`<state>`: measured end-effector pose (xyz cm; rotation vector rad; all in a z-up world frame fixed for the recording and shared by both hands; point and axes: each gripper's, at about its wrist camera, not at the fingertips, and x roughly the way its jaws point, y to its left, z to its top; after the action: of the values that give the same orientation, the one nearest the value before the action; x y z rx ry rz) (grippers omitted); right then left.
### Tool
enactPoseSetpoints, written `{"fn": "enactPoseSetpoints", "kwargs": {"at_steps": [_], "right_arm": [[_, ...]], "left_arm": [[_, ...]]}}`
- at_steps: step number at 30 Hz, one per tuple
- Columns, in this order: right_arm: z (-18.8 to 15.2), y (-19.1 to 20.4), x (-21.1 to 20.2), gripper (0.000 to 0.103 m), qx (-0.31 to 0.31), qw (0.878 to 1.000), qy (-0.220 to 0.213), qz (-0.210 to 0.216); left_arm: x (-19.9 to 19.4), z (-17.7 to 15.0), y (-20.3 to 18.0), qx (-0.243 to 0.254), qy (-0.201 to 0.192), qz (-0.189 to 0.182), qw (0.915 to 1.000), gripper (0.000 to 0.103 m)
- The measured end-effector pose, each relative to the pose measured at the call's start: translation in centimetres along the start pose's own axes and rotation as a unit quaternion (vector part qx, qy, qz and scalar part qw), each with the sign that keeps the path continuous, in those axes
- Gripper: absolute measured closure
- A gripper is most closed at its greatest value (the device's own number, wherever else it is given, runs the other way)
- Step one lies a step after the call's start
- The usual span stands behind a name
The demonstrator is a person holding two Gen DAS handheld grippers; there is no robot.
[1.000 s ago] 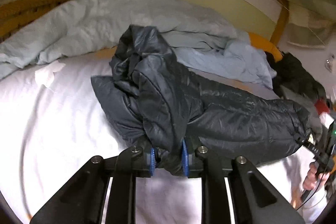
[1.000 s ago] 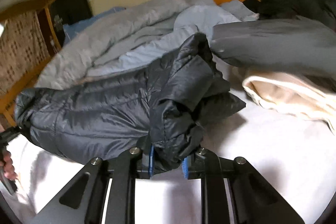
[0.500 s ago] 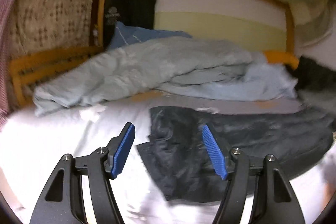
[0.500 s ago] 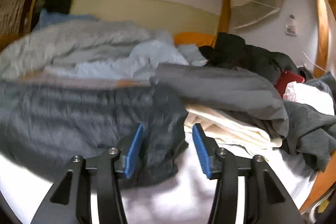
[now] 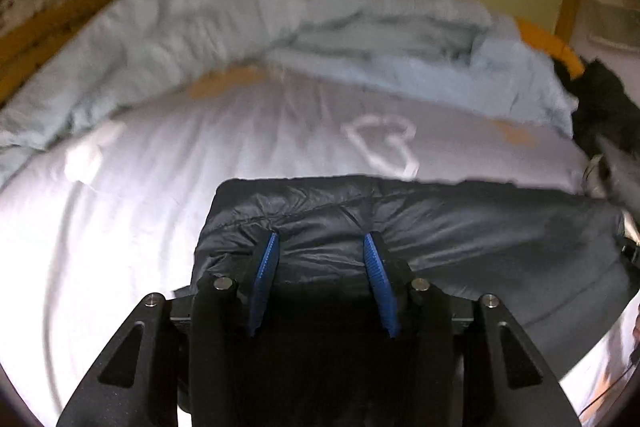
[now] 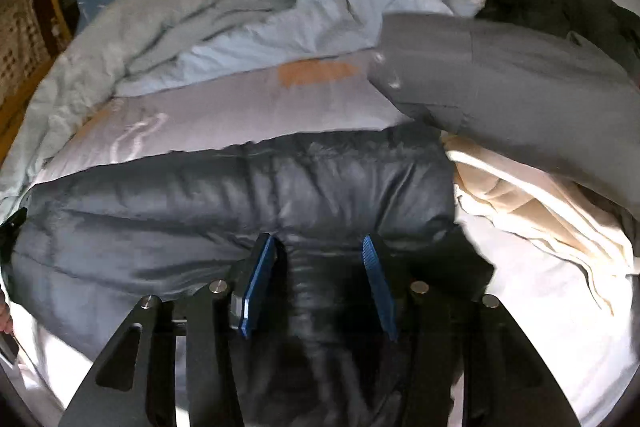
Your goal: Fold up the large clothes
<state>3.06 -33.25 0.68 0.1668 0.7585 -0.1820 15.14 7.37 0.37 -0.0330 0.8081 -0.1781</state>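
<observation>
Left wrist view: the jacket (image 5: 440, 239) is lying across the bed (image 5: 100, 227), its puffy edge sitting between the left gripper (image 5: 319, 247)'s half-open, closing fingers. Right gripper (image 6: 318, 247) fingers, likewise closing, are straddling its other end.

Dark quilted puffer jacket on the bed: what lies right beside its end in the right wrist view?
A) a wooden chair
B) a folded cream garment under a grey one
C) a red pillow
B: a folded cream garment lies under a grey garment, next to the dark quilted puffer jacket.
</observation>
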Motion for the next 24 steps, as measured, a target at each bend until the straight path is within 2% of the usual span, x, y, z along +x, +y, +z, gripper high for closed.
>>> {"fn": "enactPoseSetpoints", "kwargs": {"at_steps": [3, 6, 8, 9, 10, 12, 14, 16, 18, 20, 22, 24], "right_arm": [[-0.4, -0.3, 1.7, 0.049, -0.016, 1.0, -0.001, 0.004], [-0.8, -0.3, 2.1, 0.049, -0.016, 1.0, -0.012, -0.006], [-1.2, -0.1, 2.1, 0.049, -0.018, 0.999, -0.025, -0.012], [-1.5, 0.0, 2.0, 0.049, -0.022, 0.999, -0.034, -0.019], [-1.8, 0.0, 1.5, 0.049, -0.024, 0.998, -0.044, -0.028], [-2.2, 0.3, -0.3, 0.049, -0.03, 0.997, -0.067, -0.039], [-2.3, 0.5, -2.3, 0.049, -0.032, 0.995, -0.087, -0.023], [-2.3, 0.6, -3.9, 0.049, -0.02, 0.995, -0.102, 0.007], [-2.3, 0.9, -5.1, 0.049, -0.006, 0.994, -0.101, 0.044], [-2.3, 1.6, -5.6, 0.049, -0.001, 0.992, -0.103, 0.066], [-2.7, 2.5, -6.0, 0.049, -0.013, 0.992, -0.109, 0.061], [-3.3, 3.2, -6.2, 0.049, -0.034, 0.992, -0.115, 0.046]], "left_arm": [[1.5, -1.1, 0.0, 0.003, -0.011, 0.013, 0.9999, 0.059], [2.0, -1.3, 0.9, -0.015, -0.029, -0.011, 0.9994, 0.059], [1.5, -1.3, 1.0, -0.011, -0.041, 0.002, 0.9991, 0.059], [0.7, -1.4, 0.8, -0.01, -0.052, 0.011, 0.9985, 0.064], [-0.7, -1.6, 0.4, -0.009, -0.071, 0.017, 0.9973, 0.065], [-4.3, -2.0, -0.8, 0.004, -0.121, -0.018, 0.9925, 0.065], [-7.3, -3.0, -2.2, 0.013, -0.156, -0.075, 0.9848, 0.065], [-9.2, -4.6, -4.0, 0.01, -0.167, -0.132, 0.977, 0.082], [-10.3, -6.0, -6.7, 0.029, -0.165, -0.179, 0.9694, 0.088], [-10.7, -7.1, -9.9, 0.059, -0.157, -0.202, 0.965, 0.091], [-10.6, -7.8, -12.4, 0.082, -0.149, -0.211, 0.9626, 0.093], [-9.9, -8.3, -14.2, 0.088, -0.14, -0.203, 0.9652, 0.094]]}}
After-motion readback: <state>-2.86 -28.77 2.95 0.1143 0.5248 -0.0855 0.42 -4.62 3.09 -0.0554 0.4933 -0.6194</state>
